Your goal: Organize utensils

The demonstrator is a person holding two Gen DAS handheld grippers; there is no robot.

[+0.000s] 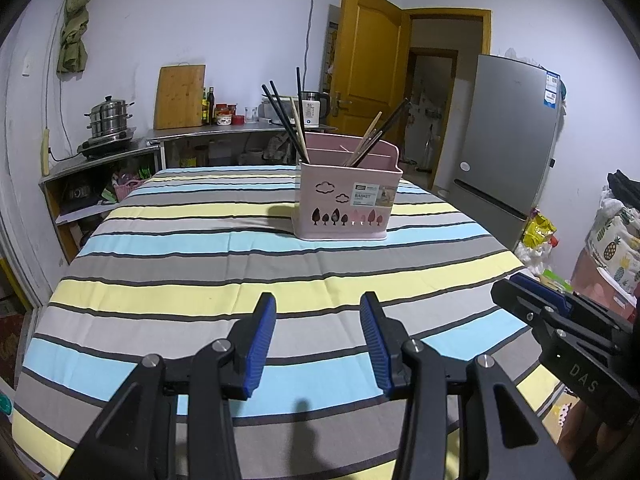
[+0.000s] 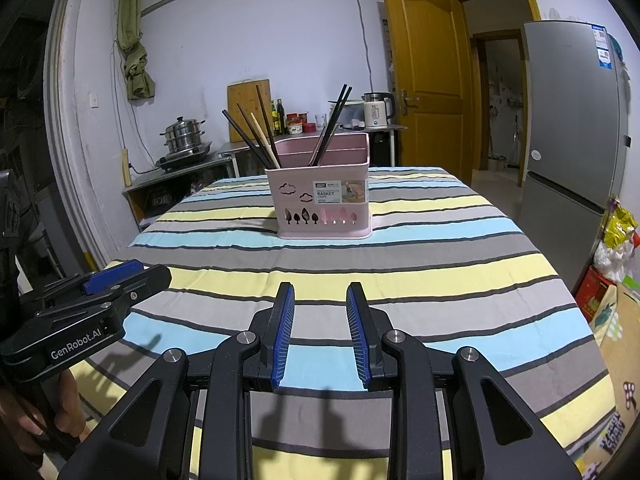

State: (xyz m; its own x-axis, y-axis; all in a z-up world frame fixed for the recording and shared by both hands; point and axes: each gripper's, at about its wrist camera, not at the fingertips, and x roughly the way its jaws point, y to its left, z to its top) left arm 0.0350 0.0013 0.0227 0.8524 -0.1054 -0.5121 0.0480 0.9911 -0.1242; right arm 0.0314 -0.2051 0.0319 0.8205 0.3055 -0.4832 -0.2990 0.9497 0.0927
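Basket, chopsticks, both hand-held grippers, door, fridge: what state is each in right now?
Basket: upright on the striped cloth, apart from both grippers.
Chopsticks: standing tilted in the basket, in two bunches.
Left hand-held gripper: open, holding nothing, above the near table edge.
Right hand-held gripper: open, holding nothing.
Door: open.
Fridge: shut.

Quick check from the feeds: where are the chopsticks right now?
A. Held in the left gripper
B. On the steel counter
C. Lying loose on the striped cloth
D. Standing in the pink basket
D: the chopsticks stand leaning in the pink basket; both grippers are open and hold nothing.
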